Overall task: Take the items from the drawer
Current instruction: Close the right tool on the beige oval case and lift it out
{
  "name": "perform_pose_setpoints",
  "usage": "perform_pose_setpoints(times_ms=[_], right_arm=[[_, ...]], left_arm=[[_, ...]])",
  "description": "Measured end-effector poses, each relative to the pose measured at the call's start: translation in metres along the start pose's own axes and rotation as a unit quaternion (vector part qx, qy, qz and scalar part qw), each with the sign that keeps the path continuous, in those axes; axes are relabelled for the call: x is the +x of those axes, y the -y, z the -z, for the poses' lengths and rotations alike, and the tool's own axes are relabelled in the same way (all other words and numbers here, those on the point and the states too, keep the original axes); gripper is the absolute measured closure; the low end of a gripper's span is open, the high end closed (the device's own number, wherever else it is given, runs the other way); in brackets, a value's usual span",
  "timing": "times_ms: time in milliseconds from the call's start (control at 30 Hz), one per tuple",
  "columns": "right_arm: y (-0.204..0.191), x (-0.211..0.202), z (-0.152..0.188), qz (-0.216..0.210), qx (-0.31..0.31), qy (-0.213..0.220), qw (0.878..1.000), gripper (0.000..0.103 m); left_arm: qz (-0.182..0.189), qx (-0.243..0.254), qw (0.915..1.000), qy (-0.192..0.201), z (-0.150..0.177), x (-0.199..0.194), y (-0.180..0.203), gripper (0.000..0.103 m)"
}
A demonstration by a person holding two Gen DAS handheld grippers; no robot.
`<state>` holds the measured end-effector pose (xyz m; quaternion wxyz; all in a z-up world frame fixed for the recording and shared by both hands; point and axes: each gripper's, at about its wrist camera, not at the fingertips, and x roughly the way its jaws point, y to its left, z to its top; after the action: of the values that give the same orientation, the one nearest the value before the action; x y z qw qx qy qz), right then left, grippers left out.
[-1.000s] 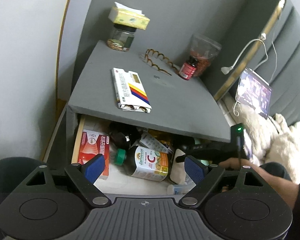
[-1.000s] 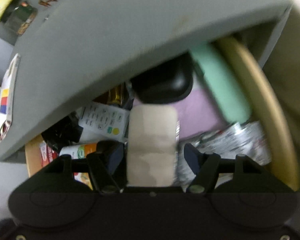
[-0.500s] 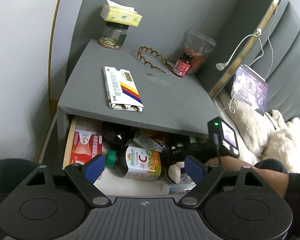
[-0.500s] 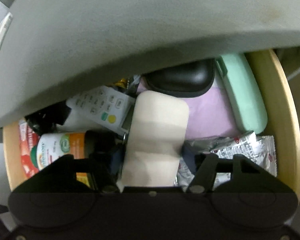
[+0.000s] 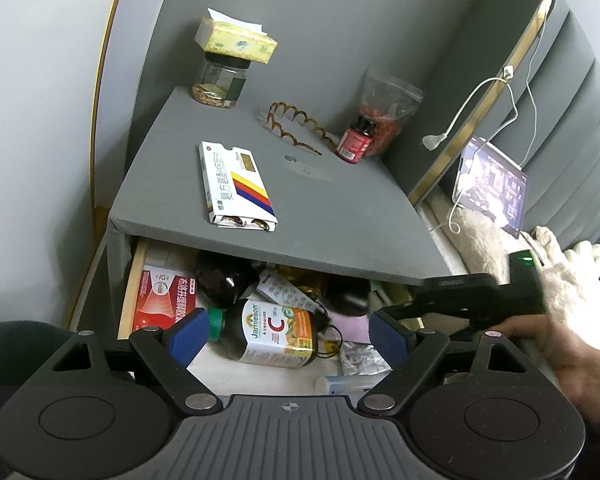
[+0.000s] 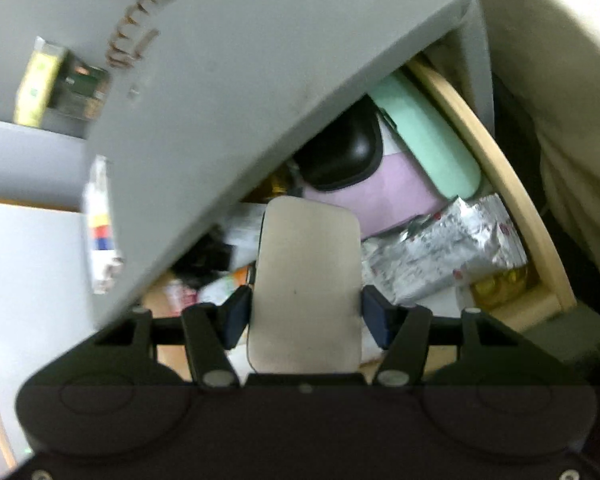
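Right gripper (image 6: 305,318) pinches a beige flat case (image 6: 306,280) above the open drawer (image 6: 500,184)

Its blue pads press both sides of the case – foil packs (image 6: 440,252) lie just right of it; left gripper (image 5: 290,332) is spread wide, a Jamieson vitamin C bottle (image 5: 274,334) lies between its fingers untouched

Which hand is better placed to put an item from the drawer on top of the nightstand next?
Right. Its tool already grips a beige case, clamped between both pads above the open drawer. The left tool is open and empty, above the vitamin bottle.
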<state>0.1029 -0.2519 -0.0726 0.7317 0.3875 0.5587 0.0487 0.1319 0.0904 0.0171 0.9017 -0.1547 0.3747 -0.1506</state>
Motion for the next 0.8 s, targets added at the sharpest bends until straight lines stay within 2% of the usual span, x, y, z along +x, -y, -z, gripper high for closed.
perform_pose_setpoints(times_ms=[200,333,567,700,800], right_arm=[[-0.02,-0.065,0.006,-0.069,-0.052,0.022,0.996,0.045],[-0.045,-0.084,-0.006,-0.067,-0.102,0.05,0.991,0.045],[-0.103,-0.066,-0.062,0.002,-0.201,0.073,0.977,0.045],[-0.14,-0.031,-0.082,0.055,-0.263,0.075,0.96,0.045],[-0.161,-0.007,-0.086,0.101,-0.302,0.086,0.944,0.045]], left_arm=[[-0.006,0.009,0.9999,0.001,0.001,-0.001,0.004,0.02],[-0.006,0.007,1.0,0.001,0.001,0.0,0.003,0.02],[-0.006,0.008,0.9999,0.0,0.002,-0.001,0.003,0.02],[-0.008,-0.002,1.0,0.001,0.002,0.0,0.0,0.02],[-0.008,-0.001,0.9999,-0.006,0.001,0.003,0.001,0.02]])
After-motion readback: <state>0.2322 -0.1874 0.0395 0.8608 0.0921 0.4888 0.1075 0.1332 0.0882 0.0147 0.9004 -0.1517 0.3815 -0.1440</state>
